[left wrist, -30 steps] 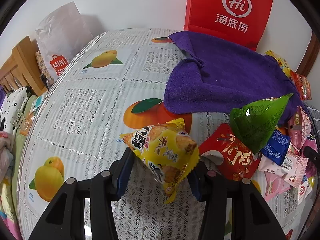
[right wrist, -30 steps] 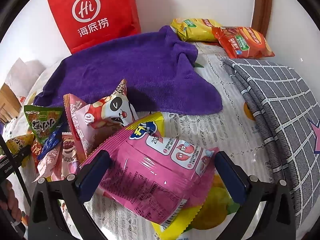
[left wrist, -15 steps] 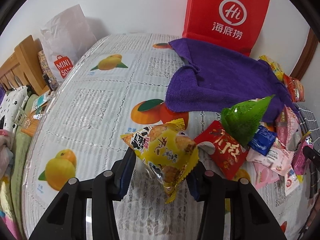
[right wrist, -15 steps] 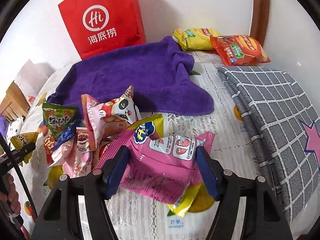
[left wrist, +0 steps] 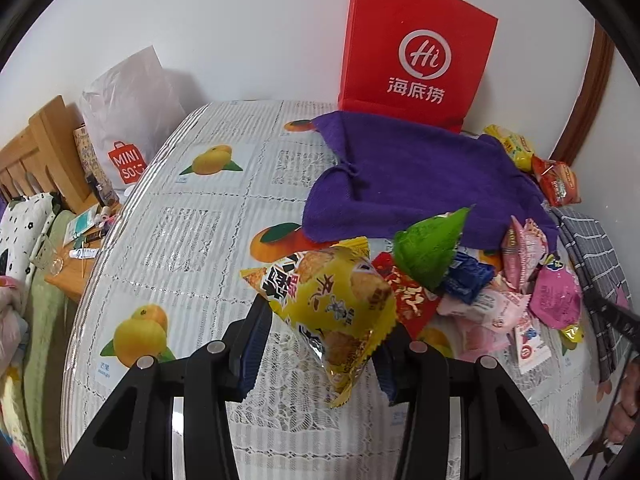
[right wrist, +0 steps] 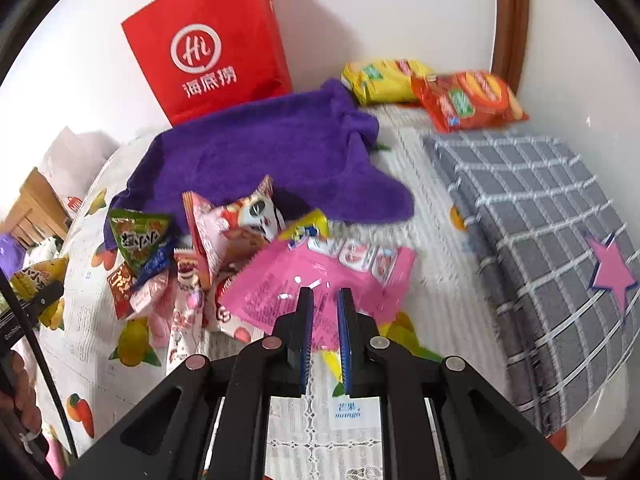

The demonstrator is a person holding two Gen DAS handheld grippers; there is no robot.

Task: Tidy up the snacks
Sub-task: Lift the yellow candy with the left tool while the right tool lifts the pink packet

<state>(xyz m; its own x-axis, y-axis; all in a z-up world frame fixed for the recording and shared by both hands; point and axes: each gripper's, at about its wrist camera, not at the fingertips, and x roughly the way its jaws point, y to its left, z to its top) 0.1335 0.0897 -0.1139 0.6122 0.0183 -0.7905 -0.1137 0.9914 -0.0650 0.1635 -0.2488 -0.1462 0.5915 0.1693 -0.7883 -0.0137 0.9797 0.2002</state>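
Left claw (left wrist: 326,332) pinching a yellow snack packet (left wrist: 332,304), lifted clear of the table (left wrist: 180,248) with its fruit-print lace cover. At 1 o'clock of that packet, a green triangular snack bag (left wrist: 430,250) atop a heap of small packets: a red packet (left wrist: 408,300), a blue packet (left wrist: 466,280), several pink wrappers (left wrist: 488,308). At 12 o'clock, a purple towel (left wrist: 420,184) spread on the table, and behind it a red paper bag (left wrist: 416,56) upright against the wall. At 10 o'clock, off the table's far left edge, a white Miniso bag (left wrist: 132,120).

Right claw (right wrist: 324,300) with jaws just brought together, now nearly pressed shut on the near edge of a pink snack bag (right wrist: 320,280); the bag fanned out flat ahead of the blue pads (right wrist: 345,328), a yellow packet (right wrist: 308,226) partly under its far edge. At 10 o'clock of the pink bag, a pink panda-print packet (right wrist: 236,224) and the green triangular snack bag (right wrist: 140,236), both at the near edge of the purple towel (right wrist: 272,160). At 1 o'clock, far against the wall, a yellow biscuit pack (right wrist: 384,82) touching an orange-red biscuit pack (right wrist: 468,100). At 3 o'clock, a grey checked cloth (right wrist: 540,220) bearing a pink star, lying folded on the table's right side. At far 9 o'clock, the left claw's yellow snack packet (right wrist: 38,276) just in view.
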